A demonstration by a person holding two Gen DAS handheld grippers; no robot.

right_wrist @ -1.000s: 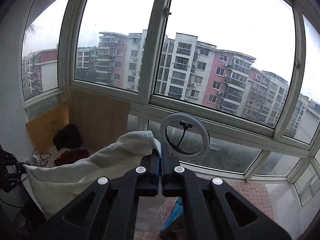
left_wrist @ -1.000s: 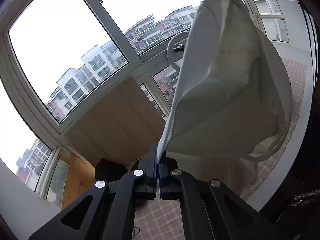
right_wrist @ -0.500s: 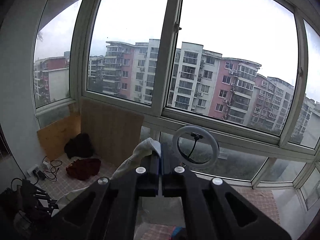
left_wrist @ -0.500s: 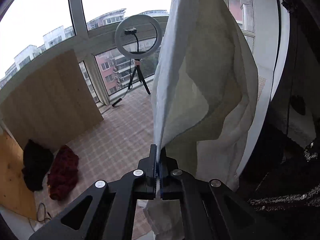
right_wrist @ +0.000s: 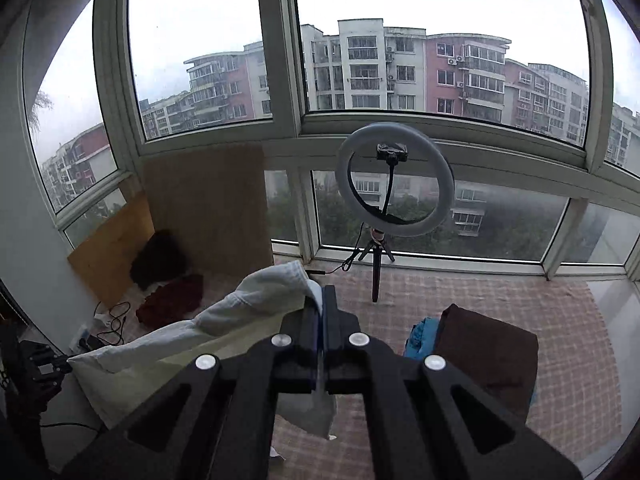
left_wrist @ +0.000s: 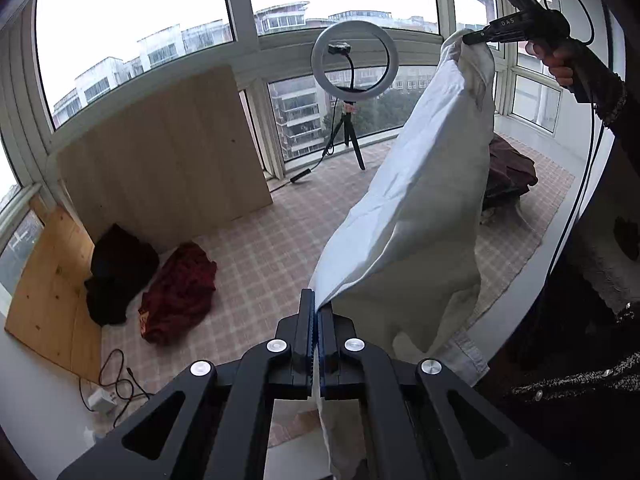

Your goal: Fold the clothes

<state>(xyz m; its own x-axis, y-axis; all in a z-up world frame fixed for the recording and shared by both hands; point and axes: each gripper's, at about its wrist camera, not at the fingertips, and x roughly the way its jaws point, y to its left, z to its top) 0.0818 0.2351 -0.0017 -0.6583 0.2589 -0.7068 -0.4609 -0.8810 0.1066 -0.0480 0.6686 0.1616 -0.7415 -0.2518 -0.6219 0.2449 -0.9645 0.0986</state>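
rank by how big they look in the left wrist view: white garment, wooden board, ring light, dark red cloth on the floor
1. white garment, though it hangs nearest the camera
2. wooden board
3. dark red cloth
4. ring light; close to the cloth, so unsure

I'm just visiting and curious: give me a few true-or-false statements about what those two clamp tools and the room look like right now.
1. Both the left gripper and the right gripper are clamped on the white garment. True.
2. The garment lies flat on the floor. False: it hangs in the air between the grippers.
3. A ring light stands on a tripod by the window. True.
4. The dark red cloth is held by a gripper. False: it lies on the floor mat.
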